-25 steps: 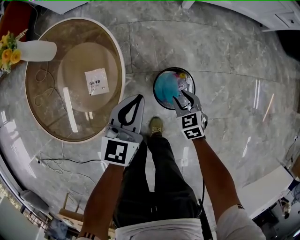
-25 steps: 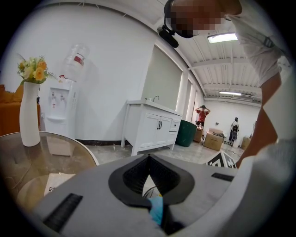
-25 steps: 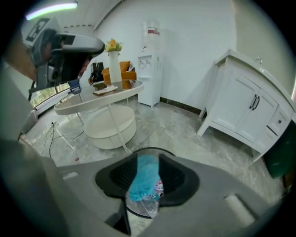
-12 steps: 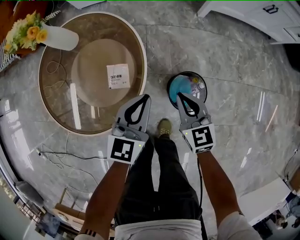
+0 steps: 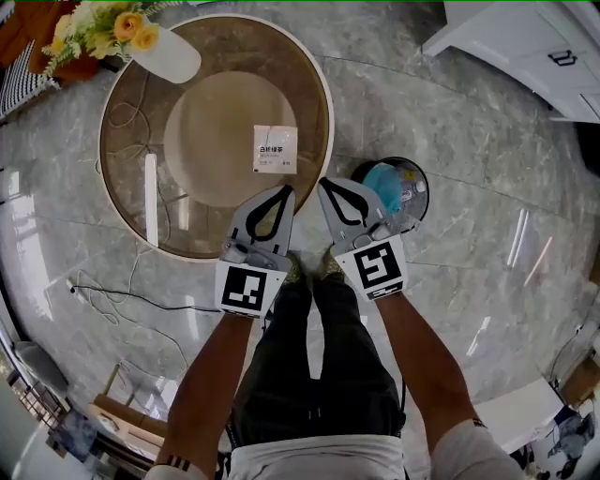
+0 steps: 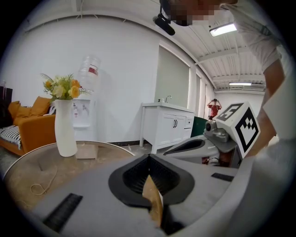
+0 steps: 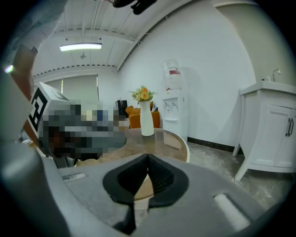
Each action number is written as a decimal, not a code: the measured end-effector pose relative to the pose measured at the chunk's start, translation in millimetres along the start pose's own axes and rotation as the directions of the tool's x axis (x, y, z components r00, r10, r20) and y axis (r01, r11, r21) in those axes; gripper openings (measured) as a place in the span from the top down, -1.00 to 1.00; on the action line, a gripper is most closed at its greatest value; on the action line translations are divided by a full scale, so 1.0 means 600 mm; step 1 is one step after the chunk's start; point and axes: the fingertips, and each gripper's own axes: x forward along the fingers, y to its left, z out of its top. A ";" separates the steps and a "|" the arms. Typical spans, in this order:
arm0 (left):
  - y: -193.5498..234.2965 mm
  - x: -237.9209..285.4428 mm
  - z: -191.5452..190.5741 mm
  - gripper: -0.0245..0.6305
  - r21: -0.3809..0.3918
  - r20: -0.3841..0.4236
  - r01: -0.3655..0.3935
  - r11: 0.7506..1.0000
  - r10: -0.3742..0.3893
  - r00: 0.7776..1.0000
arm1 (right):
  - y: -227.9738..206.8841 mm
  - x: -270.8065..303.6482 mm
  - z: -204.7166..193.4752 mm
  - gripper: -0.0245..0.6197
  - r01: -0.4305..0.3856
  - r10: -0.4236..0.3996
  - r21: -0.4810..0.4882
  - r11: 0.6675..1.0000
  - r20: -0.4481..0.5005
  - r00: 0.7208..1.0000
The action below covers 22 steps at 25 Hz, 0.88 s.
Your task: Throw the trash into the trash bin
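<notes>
Trash bin [image 5: 425, 192]: left part hidden behind the right hand-held gripper [image 5: 324, 184]; contents, a blue mass with coloured scraps, too small to identify. Packet [image 5: 275, 149] on the desk [image 5: 127, 178]: print too small to read. Flowers [image 5: 103, 21] and white cabinet [image 5: 525, 47]: cut off by the head view's top edge

one bin [image 5: 395, 160], one packet [image 5: 276, 149], one vase [image 5: 167, 54]

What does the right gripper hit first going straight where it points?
Most likely the round glass table: the right gripper aims slightly down at its top, short of the white vase. Nothing shows between; depth is unclear.
</notes>
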 end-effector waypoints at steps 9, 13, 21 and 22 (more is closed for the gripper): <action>0.081 -0.030 -0.012 0.93 0.019 0.006 -0.058 0.998 0.058 0.998 | 0.054 0.095 -0.002 0.90 -0.054 0.051 -0.029 0.998 -0.079 0.996; 0.110 -0.047 -0.021 0.93 0.016 0.003 -0.064 0.998 0.064 0.998 | 0.065 0.140 -0.024 0.63 -0.053 0.048 -0.025 0.998 -0.148 0.988; 0.163 -0.071 -0.046 0.93 -0.012 -0.007 -0.081 0.997 0.081 0.997 | 0.068 0.214 -0.072 0.21 0.009 -0.013 -0.014 1.000 -0.311 0.950; 0.166 -0.073 -0.048 0.93 -0.017 -0.008 -0.080 0.997 0.080 0.997 | 0.067 0.221 -0.079 0.18 0.018 -0.023 -0.021 1.000 -0.330 0.944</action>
